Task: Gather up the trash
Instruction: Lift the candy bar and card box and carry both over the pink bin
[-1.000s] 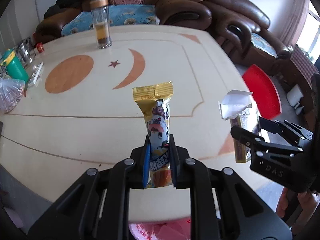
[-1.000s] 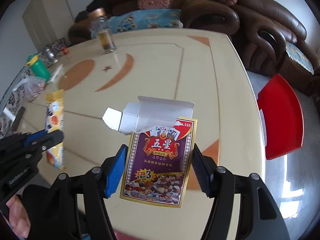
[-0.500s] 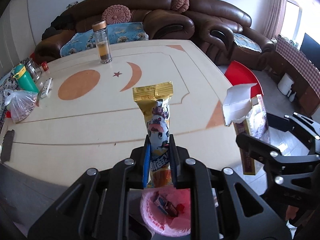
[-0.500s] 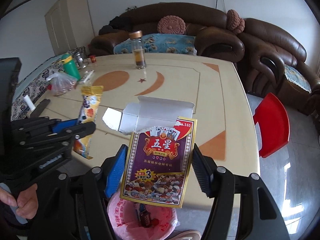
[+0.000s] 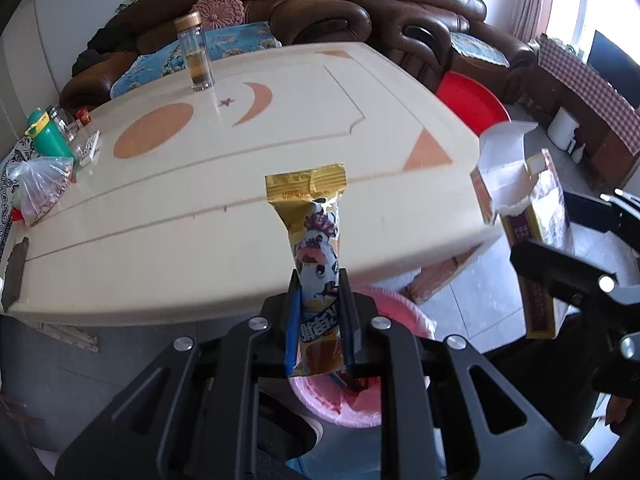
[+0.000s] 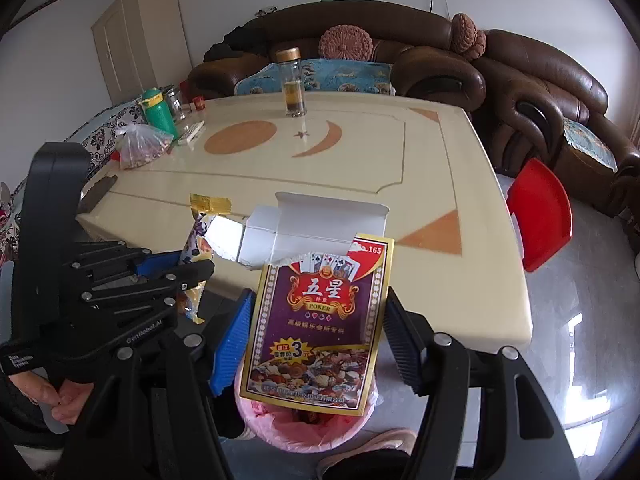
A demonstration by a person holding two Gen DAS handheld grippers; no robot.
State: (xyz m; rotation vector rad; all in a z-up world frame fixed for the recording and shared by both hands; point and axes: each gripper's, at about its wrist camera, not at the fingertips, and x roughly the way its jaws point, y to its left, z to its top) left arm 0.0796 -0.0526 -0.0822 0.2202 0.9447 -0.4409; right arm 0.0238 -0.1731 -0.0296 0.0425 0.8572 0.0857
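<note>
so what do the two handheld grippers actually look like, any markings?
Both are matte black linkage frames with silver rivets at the pivots and blue ribbed pads on the fingers. The left gripper carries white GenRobot.AI lettering along its body plus a small white label near the grip. The right gripper shows no lettering in these views. No cables are visible. A dark sleeve shows behind the hand on the left unit.
</note>
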